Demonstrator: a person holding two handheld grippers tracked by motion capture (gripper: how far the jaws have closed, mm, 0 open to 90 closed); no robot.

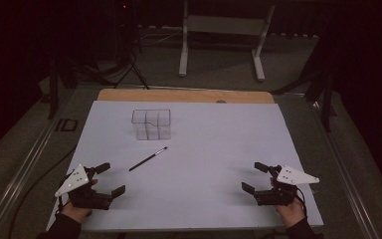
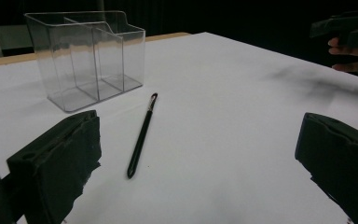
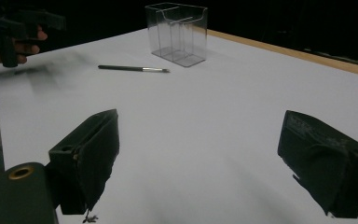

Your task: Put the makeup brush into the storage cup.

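Note:
A thin black brush [image 1: 148, 159] lies flat on the white table sheet [image 1: 209, 144], tip toward the far right; it also shows ahead of the left jaws [image 2: 141, 136] and far off in the right gripper view [image 3: 133, 68]. Behind it stands a clear plastic organizer [image 1: 151, 124] with several compartments [image 2: 91, 58] [image 3: 178, 33], with nothing in it that I can see. My left gripper [image 1: 110, 179] rests near the front left corner, open, nothing between its jaws. My right gripper [image 1: 254, 177] rests near the front right, open as well.
A wooden table edge [image 1: 184, 95] shows beyond the sheet. A white metal stand [image 1: 221, 35] is on the floor behind the table. Cables [image 1: 40, 174] run along the left side. The other hand's gripper appears far off in each gripper view [image 2: 349, 32] [image 3: 14, 28].

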